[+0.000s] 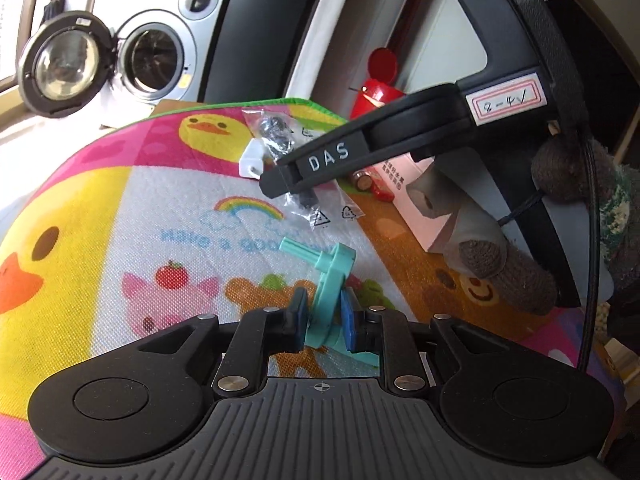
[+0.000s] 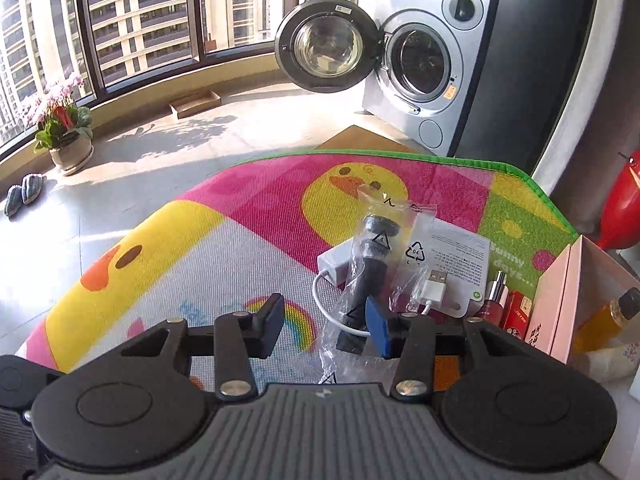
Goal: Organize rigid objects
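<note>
Your left gripper (image 1: 323, 322) pinches the teal plastic part (image 1: 330, 288) by its thin plate, above the mat (image 1: 120, 208); tilt and it may slip. Your right gripper (image 2: 326, 322) is wide, empty, beside the bagged black piece (image 2: 370, 264). Only the right view shows the pink box (image 2: 560, 300) right of that bag.

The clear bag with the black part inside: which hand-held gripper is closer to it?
Right. The right hand-held gripper is open, the clear bag just ahead by its blue pad. The left hand-held gripper sits farther back, clamped on a teal plastic piece.
</note>
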Motion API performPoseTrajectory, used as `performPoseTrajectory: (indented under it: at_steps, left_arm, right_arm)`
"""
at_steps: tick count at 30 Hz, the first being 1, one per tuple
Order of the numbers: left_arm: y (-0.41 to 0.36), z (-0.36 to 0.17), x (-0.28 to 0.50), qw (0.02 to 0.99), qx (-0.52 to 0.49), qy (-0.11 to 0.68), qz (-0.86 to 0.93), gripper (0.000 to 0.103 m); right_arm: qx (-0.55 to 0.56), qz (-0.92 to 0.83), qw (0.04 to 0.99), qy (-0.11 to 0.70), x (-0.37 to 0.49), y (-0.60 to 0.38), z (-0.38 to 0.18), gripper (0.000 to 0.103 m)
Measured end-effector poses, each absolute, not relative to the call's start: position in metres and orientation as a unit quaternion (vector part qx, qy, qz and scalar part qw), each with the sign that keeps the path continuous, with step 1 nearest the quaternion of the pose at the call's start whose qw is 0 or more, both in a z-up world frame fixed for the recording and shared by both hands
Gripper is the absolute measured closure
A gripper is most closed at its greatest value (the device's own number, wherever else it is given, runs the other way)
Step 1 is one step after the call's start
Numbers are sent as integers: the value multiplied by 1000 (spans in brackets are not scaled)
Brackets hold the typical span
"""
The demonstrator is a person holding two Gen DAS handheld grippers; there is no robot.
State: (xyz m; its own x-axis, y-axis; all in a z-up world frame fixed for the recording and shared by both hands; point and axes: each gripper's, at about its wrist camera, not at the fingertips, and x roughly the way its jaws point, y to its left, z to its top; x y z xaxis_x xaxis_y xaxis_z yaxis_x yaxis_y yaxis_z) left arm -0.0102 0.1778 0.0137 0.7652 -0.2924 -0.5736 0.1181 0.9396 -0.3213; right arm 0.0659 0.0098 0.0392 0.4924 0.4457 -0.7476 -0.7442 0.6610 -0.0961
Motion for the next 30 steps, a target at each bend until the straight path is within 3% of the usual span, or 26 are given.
performPoseTrajectory:
  at_steps: [4,6,10,16,20,23,25,27,30]
  left_arm:
    - [180,11,-12,930,-145,318,-113,81]
    - [181,11,-12,930,-148,317,-114,81]
    - [184,9,-13,929,-152,316,-115,81]
    - [184,8,-12,929,-154,317,-113,80]
    - [184,8,-12,930,-152,317,-111,80]
    - [183,8,-13,930,-150,317,-110,80]
    - [181,8,-13,931,-149,316,-109,80]
    - [181,9,-13,931,-148,316,-108,80]
    - [180,8,-13,931,-150,316,-108,80]
  right_arm:
    - [-258,320,841,351,60,14,28,77]
    - [-244,322,843,355,59,6,39,91]
    - [-234,327,862,309,44,-11,78,100]
    - [-185,348,880,266,21,-49,140,103]
    - [-173,367,871,278,16,-66,152,102]
    - [-179,360,871,283,18,-64,144,93]
    - [-175,354,869,300,27,-58,131,74]
    - [-166,347,866,319,41,-48,114,47]
    - [-163,327,861,353,66,-27,84,46]
